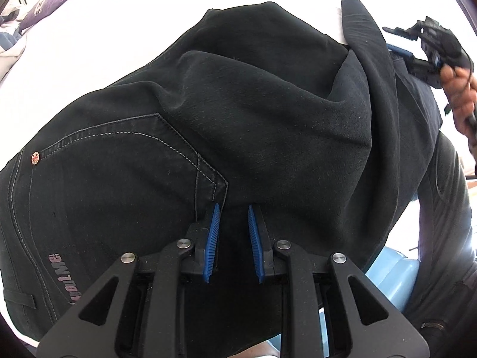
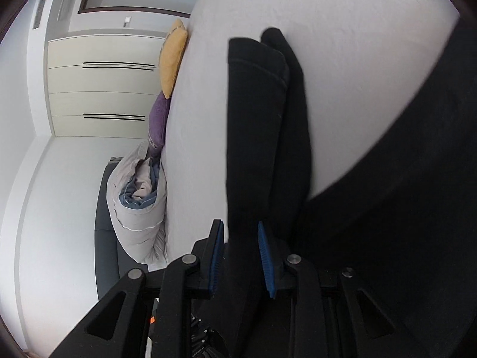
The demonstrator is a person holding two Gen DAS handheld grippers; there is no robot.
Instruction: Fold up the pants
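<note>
Two ribbed blue-padded tongs work soft black denim pants [image 1: 238,119] on the white bed [image 2: 342,44]: left tongs [image 1: 234,208] apart at the crotch fold, right tongs [image 2: 240,226] clamped on a leg.

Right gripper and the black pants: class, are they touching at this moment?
Touching. The right wrist view shows the pants leg running down between the right gripper pads, with black cloth filling the gap between the blue fingers.

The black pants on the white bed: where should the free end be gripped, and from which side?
Grip the pants at the stacked leg hems, coming from the hem end: both legs lie together there, flat on the bed, so one pinch takes both layers.
</note>
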